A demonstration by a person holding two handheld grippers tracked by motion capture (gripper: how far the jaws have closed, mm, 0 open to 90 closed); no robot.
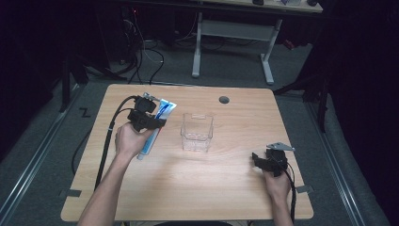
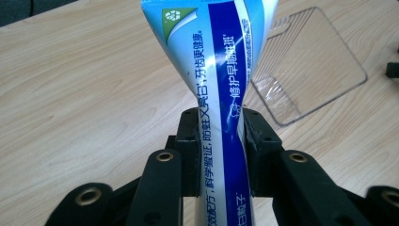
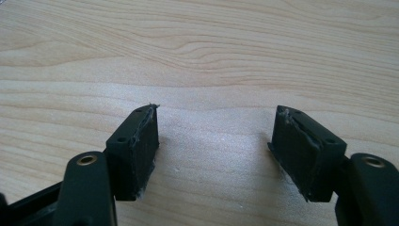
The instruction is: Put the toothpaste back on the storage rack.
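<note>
A blue and white toothpaste tube (image 1: pixel 154 129) is held up off the wooden table at the left, slanting with its flat end (image 1: pixel 167 107) up and to the right. My left gripper (image 1: pixel 153 121) is shut on the tube's middle; in the left gripper view the tube (image 2: pixel 221 84) is pinched between the two black jaws. A clear plastic box (image 1: pixel 197 132) stands at the table's middle, just right of the tube; its wall (image 2: pixel 310 61) is beyond the tube. My right gripper (image 1: pixel 258 160) rests low at the right front, open, its fingertips (image 3: pixel 141 141) apart over bare wood.
The wooden table (image 1: pixel 197 188) has a round cable hole (image 1: pixel 224 100) near its far edge. A white-legged desk (image 1: pixel 235 33) stands on the floor beyond. Black cables trail off the table's left side. Bare wood lies between the box and the right gripper.
</note>
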